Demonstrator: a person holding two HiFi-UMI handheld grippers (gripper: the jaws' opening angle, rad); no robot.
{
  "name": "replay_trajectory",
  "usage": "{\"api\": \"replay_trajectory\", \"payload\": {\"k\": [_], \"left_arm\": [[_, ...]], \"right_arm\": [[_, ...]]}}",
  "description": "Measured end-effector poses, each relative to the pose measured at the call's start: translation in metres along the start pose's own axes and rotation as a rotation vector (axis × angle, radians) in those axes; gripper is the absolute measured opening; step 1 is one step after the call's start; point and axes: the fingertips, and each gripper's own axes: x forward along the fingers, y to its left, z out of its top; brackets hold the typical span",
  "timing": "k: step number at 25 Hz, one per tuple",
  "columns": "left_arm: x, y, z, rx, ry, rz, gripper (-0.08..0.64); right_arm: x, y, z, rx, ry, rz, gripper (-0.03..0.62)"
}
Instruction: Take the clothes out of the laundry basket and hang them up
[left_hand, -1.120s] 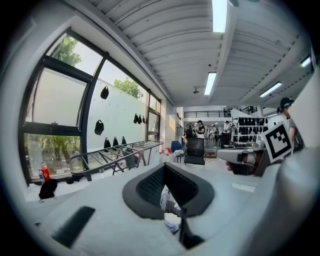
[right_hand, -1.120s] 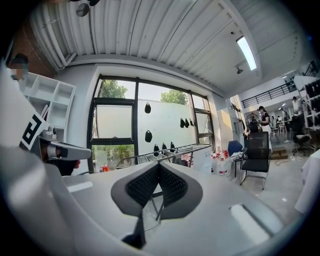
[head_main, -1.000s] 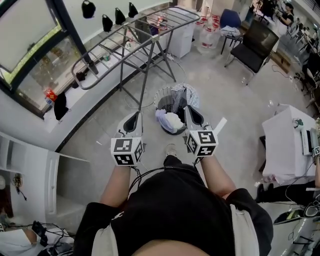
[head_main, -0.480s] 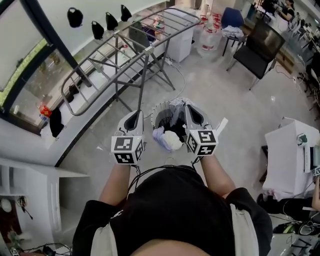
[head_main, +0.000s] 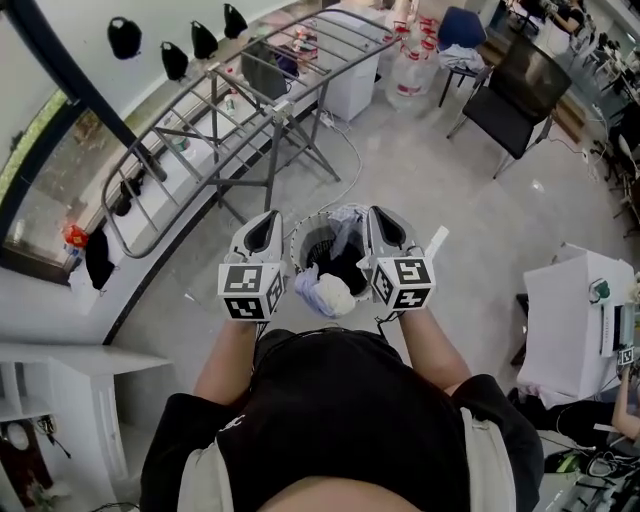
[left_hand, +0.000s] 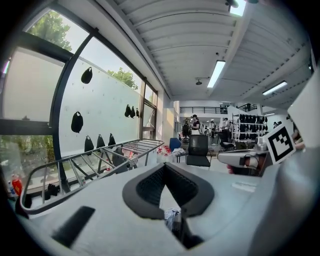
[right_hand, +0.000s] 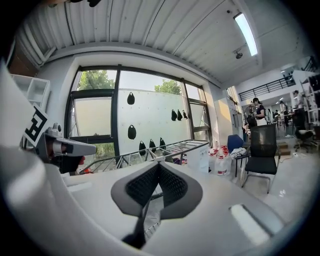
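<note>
Basket (head_main: 322, 243) nearer; ceiling (left_hand: 200, 40) gripper views only

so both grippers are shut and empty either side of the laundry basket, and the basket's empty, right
No: the head view shows the laundry basket holding clothes, a white bundle at its near rim. The left gripper and right gripper are shut and empty either side of it.

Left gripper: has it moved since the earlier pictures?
Yes. The left gripper has advanced toward the drying rack; the laundry basket now sits beside it, not ahead.
</note>
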Motion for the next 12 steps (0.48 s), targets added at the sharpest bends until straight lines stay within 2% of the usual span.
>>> {"api": "replay_trajectory", "payload": {"k": [5, 12], "left_arm": [[0.037, 0.006, 0.003, 0.014, 0.01, -0.084, 0.008], [0.079, 0.022, 0.007, 0.059, 0.021, -0.261, 0.008]], "right_arm": [[0.013, -0.018, -0.006, 0.01, 0.018, -0.087, 0.012], [0.025, -0.031, -0.007, 0.041, -0.004, -0.281, 0.012]]}}
